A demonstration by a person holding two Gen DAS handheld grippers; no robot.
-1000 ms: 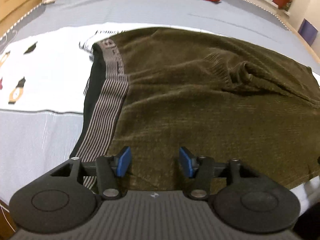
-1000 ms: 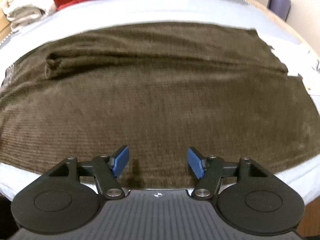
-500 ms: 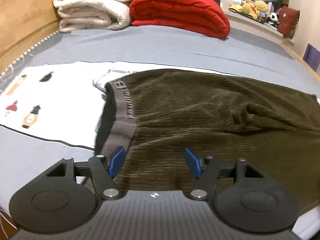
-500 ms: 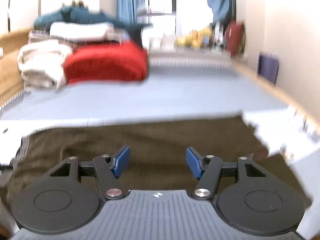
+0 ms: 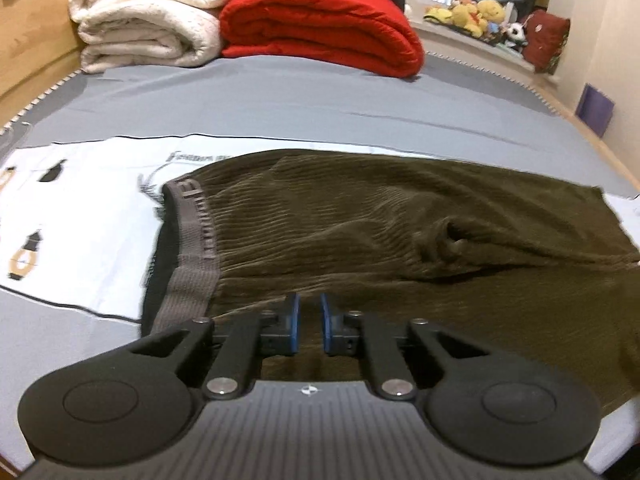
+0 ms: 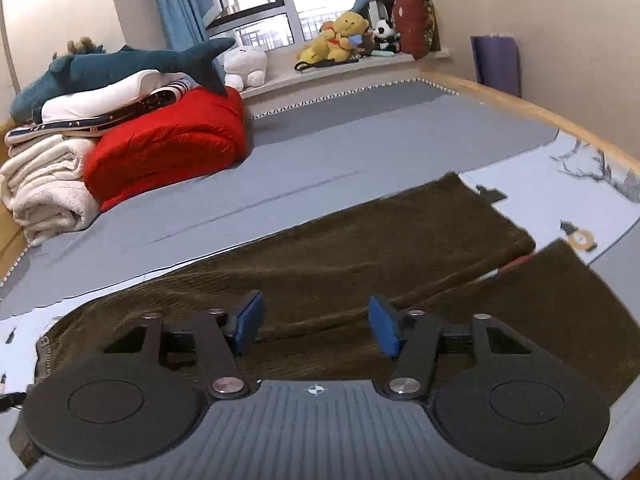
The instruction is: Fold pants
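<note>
While one pair of olive-brown corduroy pants (image 5: 400,240) lies spread flat across the grey bed sheet (image 5: 280,100), both grippers hang above its near edge. In the left wrist view the pants fill the middle of the frame; their one grey waistband (image 5: 192,248) runs from 10 o'clock down toward 8 o'clock, and one bunched fold (image 5: 444,236) sits at about 3 o'clock from the centre. One white printed cloth (image 5: 80,220) lies under the waistband end, at 9 o'clock.

The left gripper (image 5: 307,322) has its two blue pads drawn almost together, a narrow slit between them. Pants fabric lies directly behind and below the pads; whether any of it is pinched cannot be told.

The right gripper (image 6: 316,326) has its two blue pads about half apart and closing. Nothing sits between them; the pants (image 6: 360,248) lie beneath, with two leg ends toward 2 o'clock and 3 o'clock.

At 10 o'clock in the right wrist view sit one folded red quilt (image 6: 168,152), one rolled cream blanket (image 6: 44,184) and one blue shark plush (image 6: 120,66). One group of stuffed toys (image 6: 340,36) rests on the windowsill at 12 o'clock.
</note>
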